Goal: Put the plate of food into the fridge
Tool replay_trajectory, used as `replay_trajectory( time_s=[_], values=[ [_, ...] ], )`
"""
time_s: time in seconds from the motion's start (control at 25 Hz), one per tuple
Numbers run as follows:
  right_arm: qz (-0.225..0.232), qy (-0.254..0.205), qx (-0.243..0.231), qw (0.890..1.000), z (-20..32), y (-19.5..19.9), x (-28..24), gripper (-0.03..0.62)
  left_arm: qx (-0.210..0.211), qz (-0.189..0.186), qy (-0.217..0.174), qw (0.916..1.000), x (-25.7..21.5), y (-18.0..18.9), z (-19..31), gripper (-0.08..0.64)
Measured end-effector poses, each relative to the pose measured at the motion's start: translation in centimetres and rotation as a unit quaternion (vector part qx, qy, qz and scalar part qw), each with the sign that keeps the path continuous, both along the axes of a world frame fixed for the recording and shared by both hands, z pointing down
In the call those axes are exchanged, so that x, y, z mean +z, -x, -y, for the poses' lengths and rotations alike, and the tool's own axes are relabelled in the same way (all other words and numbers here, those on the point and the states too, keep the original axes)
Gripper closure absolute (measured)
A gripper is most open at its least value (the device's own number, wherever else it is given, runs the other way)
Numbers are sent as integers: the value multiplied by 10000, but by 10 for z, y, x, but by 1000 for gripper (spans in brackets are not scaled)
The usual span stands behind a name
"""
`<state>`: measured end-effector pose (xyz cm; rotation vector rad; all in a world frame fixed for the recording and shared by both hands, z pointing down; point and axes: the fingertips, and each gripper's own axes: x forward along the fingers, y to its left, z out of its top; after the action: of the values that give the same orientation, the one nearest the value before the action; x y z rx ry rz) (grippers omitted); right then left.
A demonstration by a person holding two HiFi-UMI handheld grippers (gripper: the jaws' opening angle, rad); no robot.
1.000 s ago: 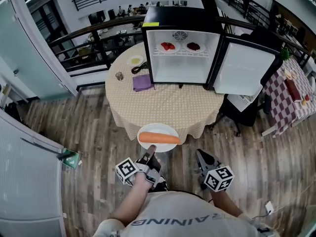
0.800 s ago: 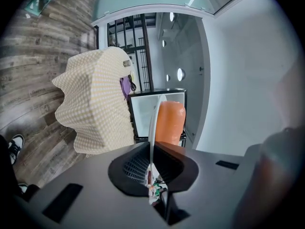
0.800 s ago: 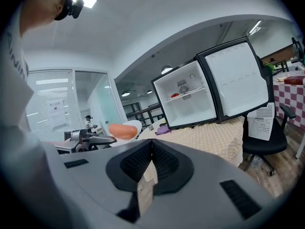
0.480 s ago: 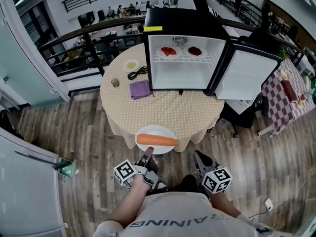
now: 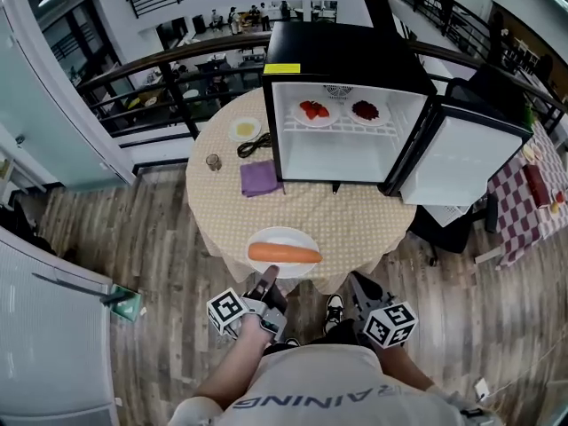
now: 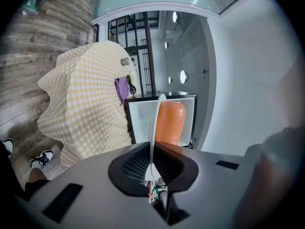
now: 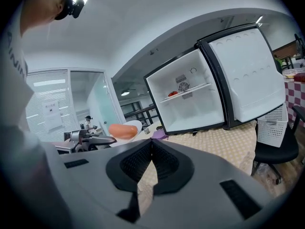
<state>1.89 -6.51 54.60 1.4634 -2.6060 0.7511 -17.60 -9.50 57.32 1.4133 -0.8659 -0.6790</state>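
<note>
Room: wood floor underfoot, dark railing behind, round table (image 5: pixel 355 216) in a yellow checked cloth ahead of both claws.
Left claw (image 6: pixel 153 144): clamped shut on the near rim of the white plate (image 5: pixel 284 238), which runs edge-on between the jaws in the left gripper view.
Plate: straight out in front of the left claw, over the near edge of the table, roughly level in the head view.
Orange food (image 5: pixel 284 253): long and smooth, lying crosswise on the plate, just beyond the left claw's tips.
Right claw (image 7: pixel 151 141): jaws pressed together with nothing between them; low beside the left claw, apart from the plate.
Fridge (image 5: pixel 346 56): farther ahead of both claws, standing on the table – door (image 5: pixel 457 162) swung wide open, off to the right.
Fridge shelf: two small plates of red food (image 5: pixel 312 111) on the upper wire rack.
Ahead and left of the left claw: purple cloth (image 5: pixel 260 177), black cable (image 5: pixel 255 145), small plate (image 5: pixel 245 130) and a jar (image 5: pixel 213 161) – all on the table.
</note>
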Motion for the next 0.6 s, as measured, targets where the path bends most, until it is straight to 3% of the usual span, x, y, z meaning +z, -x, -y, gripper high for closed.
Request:
replay_trajectory(
  time_s=[0.2,0.4,0.6],
  values=[
    [-5,-53,-186,9998,53,-19,-6,569,-194,-149,-63,9997,-8,-19,44,534],
    [11,-42,-347,9994,88,-38,-8,569,-254,56,80,9996,-4,-39,71,534],
    [87,-15,-420,9991,114,-59,-6,569,-335,-70,89,9994,-8,-64,98,534]
  ],
)
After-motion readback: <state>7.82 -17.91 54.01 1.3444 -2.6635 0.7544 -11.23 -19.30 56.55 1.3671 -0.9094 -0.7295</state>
